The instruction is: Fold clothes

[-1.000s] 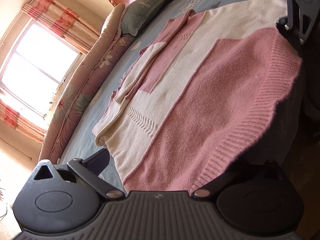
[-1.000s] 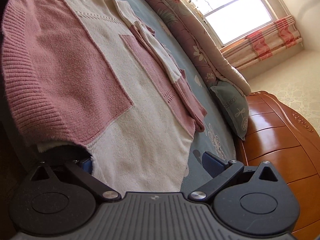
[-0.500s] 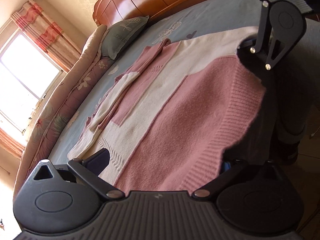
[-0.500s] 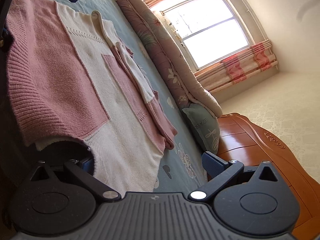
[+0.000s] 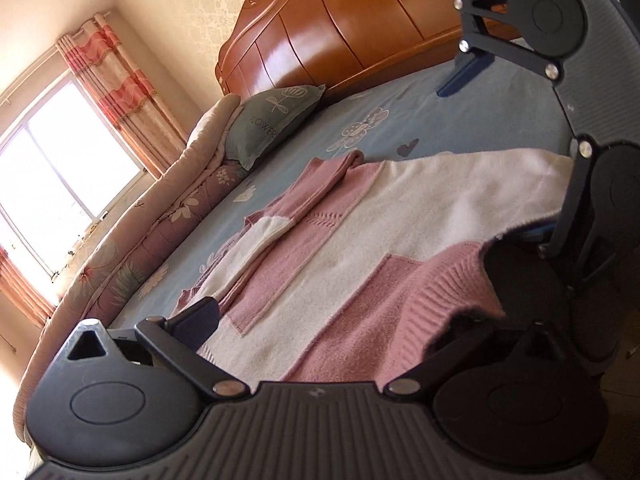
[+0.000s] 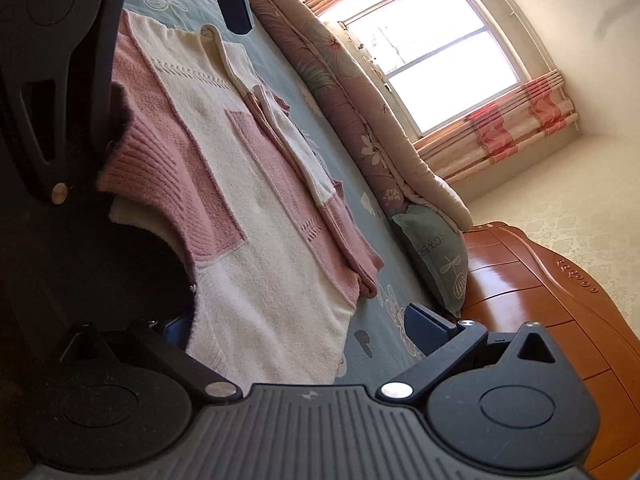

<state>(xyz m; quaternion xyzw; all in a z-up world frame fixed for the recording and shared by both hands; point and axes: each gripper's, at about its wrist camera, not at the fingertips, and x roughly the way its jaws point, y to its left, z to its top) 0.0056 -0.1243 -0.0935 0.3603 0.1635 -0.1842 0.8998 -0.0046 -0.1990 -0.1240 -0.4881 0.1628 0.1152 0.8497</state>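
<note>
Lying flat on blue bedsheet (image 5: 472,120): pink-cream sweater (image 5: 360,248), hem lifted at near bed edge. Left gripper (image 5: 320,332) and right gripper (image 6: 300,332) both spread wide, straddling hem; grip unclear. Pillow (image 5: 268,128) reads "FLOWERS".

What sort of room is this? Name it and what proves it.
A bedroom, most likely: a bed with a carved wooden headboard, a blue floral sheet with a pillow, and a curtained window.

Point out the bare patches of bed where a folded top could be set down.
Bare blue sheet lies between the sweater and the wooden headboard. A narrower strip runs between sweater and rolled quilt. The near edge is crowded: left gripper and right gripper straddle the hem.
</note>
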